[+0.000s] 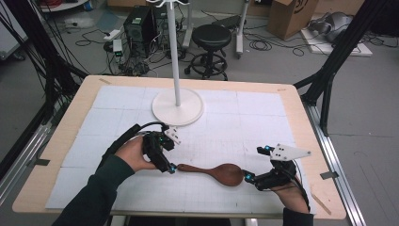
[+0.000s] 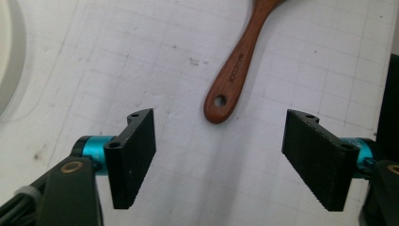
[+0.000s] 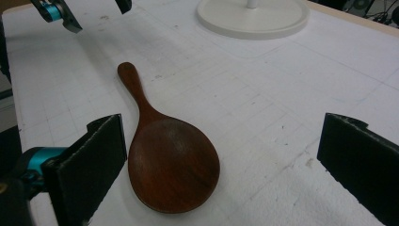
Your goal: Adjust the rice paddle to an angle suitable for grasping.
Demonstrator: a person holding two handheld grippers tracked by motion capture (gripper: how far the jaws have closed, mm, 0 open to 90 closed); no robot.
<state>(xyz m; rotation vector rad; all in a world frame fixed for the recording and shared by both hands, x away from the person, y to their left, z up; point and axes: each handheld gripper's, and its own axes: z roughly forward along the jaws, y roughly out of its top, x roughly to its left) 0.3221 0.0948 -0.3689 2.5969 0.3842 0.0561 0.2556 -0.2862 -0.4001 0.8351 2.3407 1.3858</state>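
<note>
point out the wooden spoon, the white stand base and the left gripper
wooden spoon (image 3: 174, 165): right gripper view, middle of its bowl.
white stand base (image 1: 188, 113): high view, bare disc right of the pole.
left gripper (image 2: 219, 150): left gripper view, midway between its open fingertips.

Spoon (image 1: 217, 172) on mat (image 1: 244, 117) btwn claws; stand base (image 1: 178, 107) behind.

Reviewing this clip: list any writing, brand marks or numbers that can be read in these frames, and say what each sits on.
Wooden spoon: a short dark imprint runs along the handle in the left gripper view, too blurred to read.
Cardboard box: a dark printed mark on its side in the high view, too small to read.
White gridded mat: grid lines and smudges, no text.
Nothing else legible.
</note>
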